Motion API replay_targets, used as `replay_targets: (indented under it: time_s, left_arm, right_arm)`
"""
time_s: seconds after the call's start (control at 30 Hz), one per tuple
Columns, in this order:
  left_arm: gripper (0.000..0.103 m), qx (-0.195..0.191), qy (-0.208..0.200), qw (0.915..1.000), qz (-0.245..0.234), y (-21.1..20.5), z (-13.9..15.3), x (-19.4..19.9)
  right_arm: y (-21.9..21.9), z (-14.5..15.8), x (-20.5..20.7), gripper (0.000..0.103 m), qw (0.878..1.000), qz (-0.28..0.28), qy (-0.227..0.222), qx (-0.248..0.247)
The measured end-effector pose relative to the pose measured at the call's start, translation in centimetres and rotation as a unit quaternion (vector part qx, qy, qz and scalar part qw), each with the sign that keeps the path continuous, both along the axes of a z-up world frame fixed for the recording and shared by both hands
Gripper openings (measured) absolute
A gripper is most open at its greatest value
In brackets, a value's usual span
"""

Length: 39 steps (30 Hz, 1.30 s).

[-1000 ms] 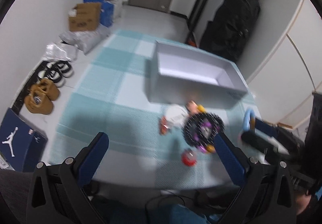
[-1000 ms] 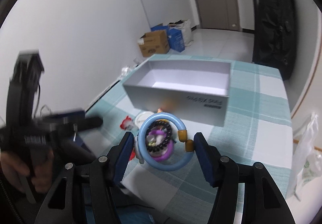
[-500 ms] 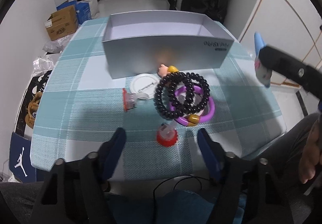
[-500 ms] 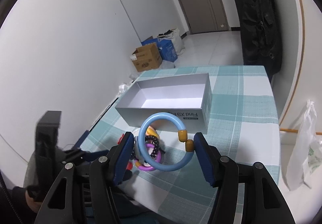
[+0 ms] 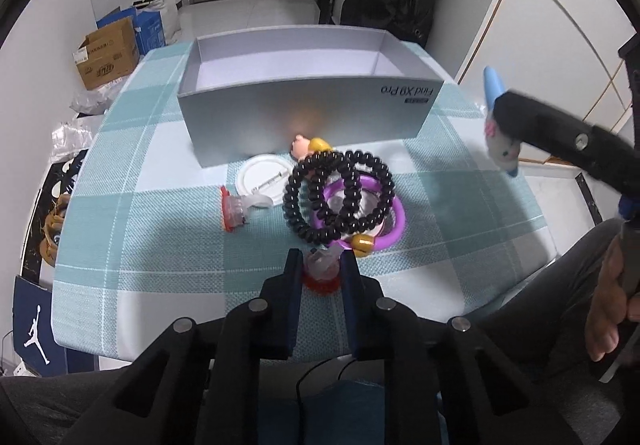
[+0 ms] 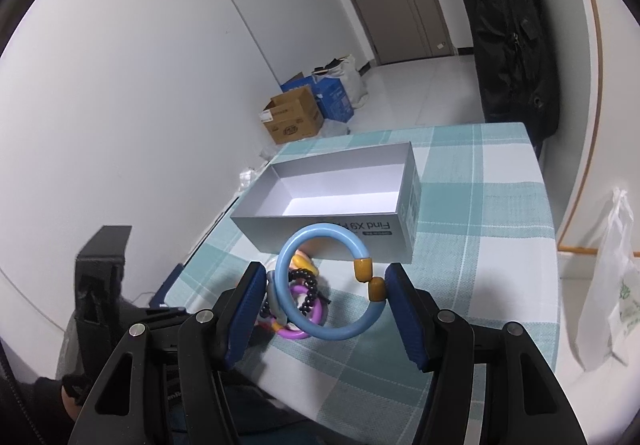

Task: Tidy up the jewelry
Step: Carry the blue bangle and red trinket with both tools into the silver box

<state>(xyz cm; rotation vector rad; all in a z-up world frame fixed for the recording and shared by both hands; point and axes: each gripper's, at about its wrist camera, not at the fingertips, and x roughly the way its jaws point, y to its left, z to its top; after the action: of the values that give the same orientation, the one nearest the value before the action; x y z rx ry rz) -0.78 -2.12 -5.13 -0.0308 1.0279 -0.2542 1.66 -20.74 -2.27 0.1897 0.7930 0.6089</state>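
Note:
My left gripper (image 5: 320, 265) is shut on a small clear and red hair clip (image 5: 322, 273) at the near edge of the checked table. Just beyond lie a black coiled bracelet (image 5: 340, 201) over a purple bangle (image 5: 390, 229), a second red clip (image 5: 234, 209), a white round badge (image 5: 262, 179) and a small figure (image 5: 310, 145). The open grey box (image 5: 304, 121) stands behind them. My right gripper (image 6: 322, 285) is shut on a blue bangle (image 6: 326, 285) with yellow ends, held above the table in front of the box (image 6: 332, 197).
The right gripper's arm (image 5: 560, 141) hangs over the table's right side in the left wrist view. Cardboard boxes (image 5: 108, 53) and shoes lie on the floor to the left. A black bag (image 6: 512, 33) hangs by the far wall. A plastic bag (image 6: 612, 285) hangs at right.
My left gripper has moved down to the near red clip and shut on it. My right gripper has lifted higher with the blue bangle.

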Motion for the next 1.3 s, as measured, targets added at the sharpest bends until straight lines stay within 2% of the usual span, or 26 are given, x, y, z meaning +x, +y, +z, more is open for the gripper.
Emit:
replay_targets:
  time_s: [0.27, 0.57, 0.73, 0.83, 0.97, 1.17, 1.3]
  left_arm:
    - [0.014, -0.042, -0.022, 0.9987, 0.016, 1.1, 1.5, -0.1]
    - [0.014, -0.093, -0.064, 0.9932, 0.030, 2.7, 4.0, 1.2]
    - [0.014, -0.098, -0.084, 0.9912, 0.028, 2.6, 5.4, 2.9]
    - [0.014, -0.087, -0.067, 0.9935, 0.033, 2.7, 5.2, 4.8]
    - [0.014, -0.061, -0.073, 0.9953, 0.017, 1.9, 5.2, 7.2]
    - [0.014, -0.082, -0.061, 0.9947, 0.012, 2.3, 4.6, 10.2]
    - [0.014, -0.099, -0.053, 0.9936, 0.018, 2.8, 4.1, 11.2]
  right_arm:
    - [0.4, 0.1, 0.1, 0.061, 1.000, 0.010, -0.005, 0.007]
    - [0.6, 0.6, 1.8, 0.061, 0.999, 0.009, -0.006, 0.032]
    - [1.3, 1.6, 3.2, 0.061, 0.999, 0.019, -0.017, 0.043]
    - [1.8, 1.8, 4.3, 0.061, 0.998, 0.022, -0.018, 0.047]
    - [2.4, 1.6, 6.3, 0.061, 0.998, 0.024, -0.004, 0.059]
    - [2.6, 1.1, 9.0, 0.061, 0.997, 0.009, 0.015, 0.072]
    - [2.6, 0.1, 10.7, 0.061, 0.996, -0.004, 0.044, 0.074]
